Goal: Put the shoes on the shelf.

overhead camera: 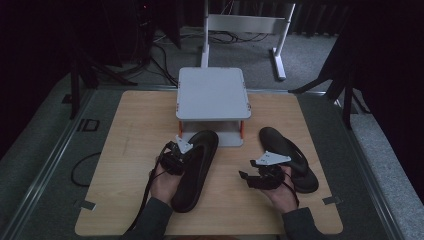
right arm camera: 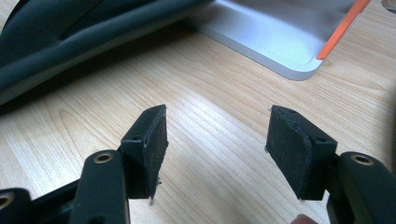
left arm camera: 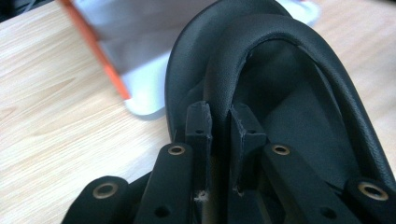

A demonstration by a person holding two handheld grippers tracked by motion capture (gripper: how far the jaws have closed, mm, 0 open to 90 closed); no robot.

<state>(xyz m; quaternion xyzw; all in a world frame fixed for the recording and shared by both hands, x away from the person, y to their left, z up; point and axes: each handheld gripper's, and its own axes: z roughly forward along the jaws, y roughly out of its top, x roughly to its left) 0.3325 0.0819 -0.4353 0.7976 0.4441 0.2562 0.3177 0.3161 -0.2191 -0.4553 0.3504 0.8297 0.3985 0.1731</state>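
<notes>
Currently: left hand-held gripper (left arm camera: pixel 219 116) clenched on left flip-flop's strap (left arm camera: pixel 243 42); right hand-held gripper (right arm camera: pixel 215 140) released above counter (right arm camera: pixel 210 84). Next, likely: lift toward grey two-tier rack (overhead camera: pixel 212 92).

A pale wooden tabletop (overhead camera: pixel 130 150) with rounded corners sits on a dark grey frame. At the middle of its far edge stands a small white two-level stand (overhead camera: pixel 212 92) with orange posts. One black flip-flop (overhead camera: pixel 196 170) lies lengthwise near the centre, its toe end touching the stand's base. A second black flip-flop (overhead camera: pixel 290 157) lies toward the right edge, angled.
</notes>
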